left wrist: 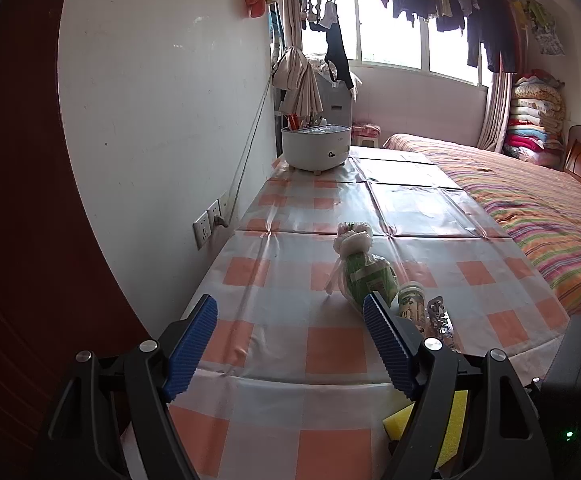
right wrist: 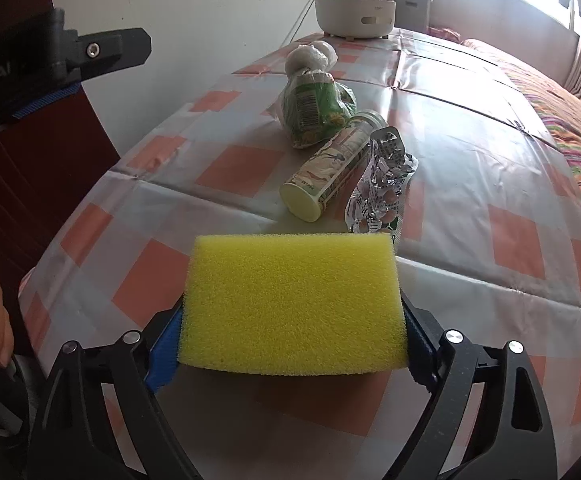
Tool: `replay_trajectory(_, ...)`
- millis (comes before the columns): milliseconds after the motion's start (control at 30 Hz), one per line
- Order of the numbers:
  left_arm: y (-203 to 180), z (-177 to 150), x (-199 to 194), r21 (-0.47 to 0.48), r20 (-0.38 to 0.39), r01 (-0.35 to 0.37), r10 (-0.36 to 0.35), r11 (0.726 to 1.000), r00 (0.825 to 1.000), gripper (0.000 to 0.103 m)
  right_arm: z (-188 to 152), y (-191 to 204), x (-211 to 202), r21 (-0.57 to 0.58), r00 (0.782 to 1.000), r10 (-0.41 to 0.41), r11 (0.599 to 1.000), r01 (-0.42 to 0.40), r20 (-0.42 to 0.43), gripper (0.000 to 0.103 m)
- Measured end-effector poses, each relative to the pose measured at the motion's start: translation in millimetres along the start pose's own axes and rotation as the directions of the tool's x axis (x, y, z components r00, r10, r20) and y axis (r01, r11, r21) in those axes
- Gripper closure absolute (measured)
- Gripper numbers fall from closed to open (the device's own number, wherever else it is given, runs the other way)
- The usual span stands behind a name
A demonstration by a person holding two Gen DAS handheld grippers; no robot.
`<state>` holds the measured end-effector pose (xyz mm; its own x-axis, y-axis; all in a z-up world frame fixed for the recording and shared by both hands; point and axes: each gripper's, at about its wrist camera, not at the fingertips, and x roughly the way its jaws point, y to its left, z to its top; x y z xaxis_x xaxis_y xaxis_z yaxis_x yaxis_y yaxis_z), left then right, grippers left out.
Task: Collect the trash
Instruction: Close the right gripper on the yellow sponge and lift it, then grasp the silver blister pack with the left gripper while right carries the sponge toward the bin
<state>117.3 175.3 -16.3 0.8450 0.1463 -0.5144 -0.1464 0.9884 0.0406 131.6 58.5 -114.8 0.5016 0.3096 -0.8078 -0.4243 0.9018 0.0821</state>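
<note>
Trash lies on the checked tablecloth (right wrist: 470,184): a knotted plastic bag with green packaging (right wrist: 316,104), a small lying bottle (right wrist: 330,170) and crumpled foil blister wrap (right wrist: 382,184). In the left wrist view the bag (left wrist: 360,272), the bottle (left wrist: 410,302) and the foil (left wrist: 436,314) lie just beyond the right finger. My left gripper (left wrist: 290,320) is open and empty above the table's near edge. My right gripper (right wrist: 290,320) is shut on a yellow sponge (right wrist: 292,304), held just short of the bottle and the foil. The sponge also shows in the left wrist view (left wrist: 454,416).
A white pot with utensils (left wrist: 315,148) stands at the table's far end. A wall with sockets (left wrist: 210,222) runs along the left. A bed with a striped cover (left wrist: 530,208) lies along the right. A dark red door (left wrist: 18,240) is at the near left.
</note>
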Motion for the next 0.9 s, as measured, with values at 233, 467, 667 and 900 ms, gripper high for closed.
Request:
replay_trajectory(233,-6,2,6,0.0,-0.015,0.011,-0.011,1.0,1.0,0.029,3,-23,-33,0.044,0.996,0.026,0.999,-0.03,0.084,0.018)
replay_trajectory(467,-16,2,12,0.008,-0.035,0.022,-0.022,1.0,0.999,0.029,5,-68,-66,0.138,0.984,0.0,0.99,-0.025,0.177,0.018)
replay_trajectory(667,-32,0,23,0.018,-0.083,0.064,-0.062,0.998,0.995,0.029,3,-108,-81,0.227,0.972,-0.035,0.974,-0.019,0.233,0.017)
replay_trajectory(900,-61,-5,43,0.028,-0.181,0.156,-0.148,0.987,0.972,0.029,-2,-127,-81,0.275,0.968,-0.042,0.961,-0.029,0.248,0.017)
